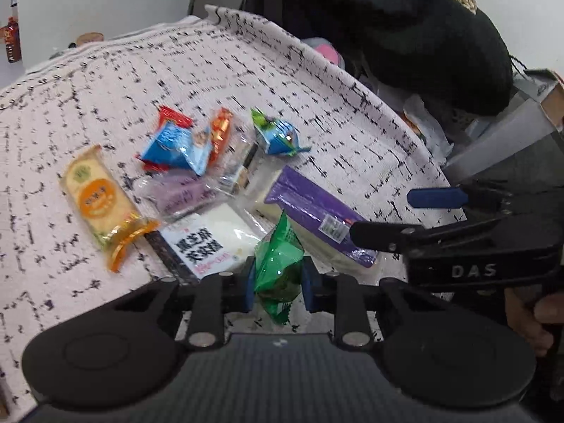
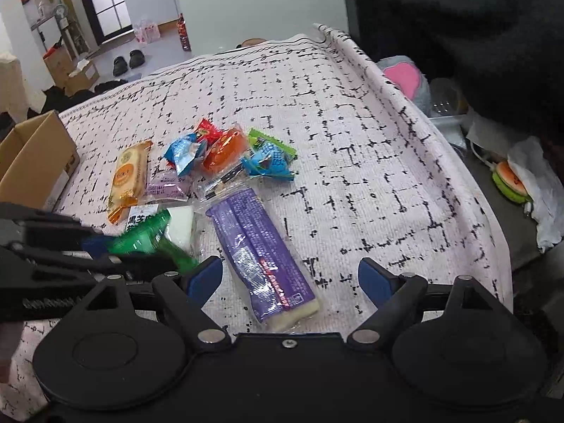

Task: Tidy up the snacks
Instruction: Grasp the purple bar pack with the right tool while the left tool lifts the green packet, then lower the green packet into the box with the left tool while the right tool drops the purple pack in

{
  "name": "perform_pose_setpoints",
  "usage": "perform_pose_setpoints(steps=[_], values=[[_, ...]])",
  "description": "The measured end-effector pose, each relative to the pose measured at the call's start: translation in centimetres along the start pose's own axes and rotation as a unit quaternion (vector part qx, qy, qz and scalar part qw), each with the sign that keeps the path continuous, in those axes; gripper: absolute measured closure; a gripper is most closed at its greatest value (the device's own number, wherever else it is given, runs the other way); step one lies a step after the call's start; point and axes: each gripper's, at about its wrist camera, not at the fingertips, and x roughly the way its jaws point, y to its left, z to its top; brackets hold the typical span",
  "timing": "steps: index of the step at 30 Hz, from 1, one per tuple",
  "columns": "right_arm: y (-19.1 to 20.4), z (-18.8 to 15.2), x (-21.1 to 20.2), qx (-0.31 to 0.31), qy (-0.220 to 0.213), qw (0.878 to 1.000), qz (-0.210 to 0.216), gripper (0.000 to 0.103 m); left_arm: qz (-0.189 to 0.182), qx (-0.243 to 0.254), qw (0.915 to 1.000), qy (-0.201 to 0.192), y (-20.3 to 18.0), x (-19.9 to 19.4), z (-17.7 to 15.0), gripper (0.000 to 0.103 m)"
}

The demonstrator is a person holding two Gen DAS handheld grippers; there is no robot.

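Left tongs (image 1: 276,283) clamped a green packet (image 1: 278,264), lifted over the snack pile, its print blurred. Right tongs (image 2: 290,275) gaped wide, holding nothing, above the purple bar (image 2: 261,250) on the patterned tabletop (image 2: 370,148); a cardboard box (image 2: 31,155) was cut off at the left edge.

The left gripper (image 1: 276,283) has its blue fingers (image 1: 249,283) pinched together on a green packet (image 1: 278,268), which sticks out past the fingertips. The right gripper (image 2: 290,276) hangs with fingers (image 2: 204,275) spread wide, nothing between them.
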Motion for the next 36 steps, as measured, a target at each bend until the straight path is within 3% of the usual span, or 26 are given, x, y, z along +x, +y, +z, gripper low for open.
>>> perform_pose_setpoints(steps=[12,15,17,18,23,36], values=[[2.3,1.2,1.9,-0.035,0.028,0.999,-0.021,0.02,0.053,-0.035,0.9971,-0.041,1.9,-3.6,0.3,0.079],[3.0,1.1,3.4,-0.04,0.066,0.997,-0.026,0.033,0.065,-0.043,0.9958,-0.048,2.4,-4.4,0.2,0.079],[3.5,0.7,4.1,-0.05,0.088,0.994,-0.034,0.049,0.075,-0.05,0.9946,-0.051,2.8,-4.9,0.1,0.079],[3.7,0.6,4.2,-0.054,0.092,0.994,-0.036,0.051,0.078,-0.053,0.9942,-0.052,2.9,-5.2,0.1,0.079],[4.1,0.7,3.5,-0.026,0.095,0.995,-0.025,0.068,0.093,-0.063,0.9923,-0.053,3.8,-6.4,-0.2,0.079],[7.3,1.1,-1.2,-0.003,0.028,1.0,-0.005,0.072,0.131,-0.082,0.985,-0.078,5.8,-11.9,-0.4,0.079]])
